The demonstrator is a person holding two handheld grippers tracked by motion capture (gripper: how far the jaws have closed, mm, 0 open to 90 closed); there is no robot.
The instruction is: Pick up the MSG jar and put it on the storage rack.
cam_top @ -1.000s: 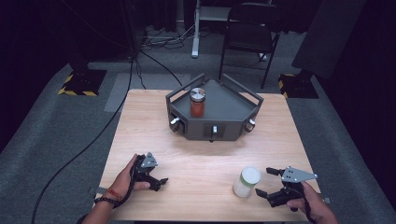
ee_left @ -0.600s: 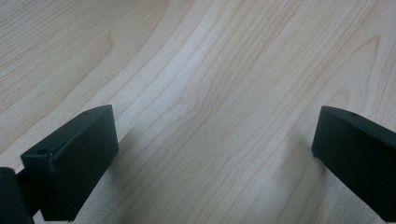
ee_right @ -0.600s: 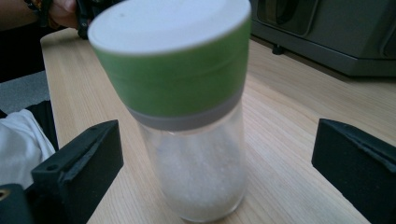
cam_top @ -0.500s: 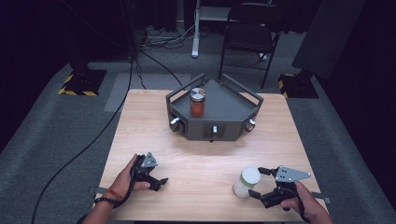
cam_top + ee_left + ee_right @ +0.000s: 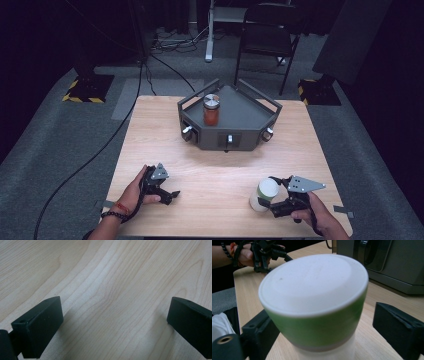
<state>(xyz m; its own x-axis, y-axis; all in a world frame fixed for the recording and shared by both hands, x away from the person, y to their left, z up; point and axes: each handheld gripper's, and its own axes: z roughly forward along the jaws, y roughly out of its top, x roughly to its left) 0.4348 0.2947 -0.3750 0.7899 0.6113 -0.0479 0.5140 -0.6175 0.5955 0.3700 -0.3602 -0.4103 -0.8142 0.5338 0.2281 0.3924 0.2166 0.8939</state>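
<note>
Bottle: white-capped bottle (image 5: 263, 194) with a green band under the cap and a pale body; it stands upright on the table's near right part, at about 5 o'clock from the table's middle.
Bottle, close up: in the right gripper view the bottle (image 5: 314, 305) stands between the two black jaws, its flat white cap toward the camera.
Right gripper: right gripper (image 5: 267, 196) is held low at the table's near right edge, pointing toward 9 o'clock with the bottle in its mouth.
Right jaws: they have just been closing with the bottle between them; the left jaw sits at the bottle's side, while a strip of bare wood shows between the bottle and the right jaw, so they are not yet pinching it.
Left gripper: left gripper (image 5: 171, 195) is held at the table's near left, about 7 o'clock from the middle, pointing toward 3 o'clock and well apart from the bottle.
Left jaws: spread wide in the left gripper view, with only wood grain between them.
Table: light wooden table (image 5: 150, 140), also seen as bare grain (image 5: 112, 290).
Tray: dark grey angular tray (image 5: 250, 117) with rails and knobs, at 12 o'clock on the far half of the table.
Jar: glass jar (image 5: 211, 110) with red contents and a metal lid, upright on the tray's left part.
Chair: black chair (image 5: 270, 30) on the floor beyond the table at 12 o'clock.
</note>
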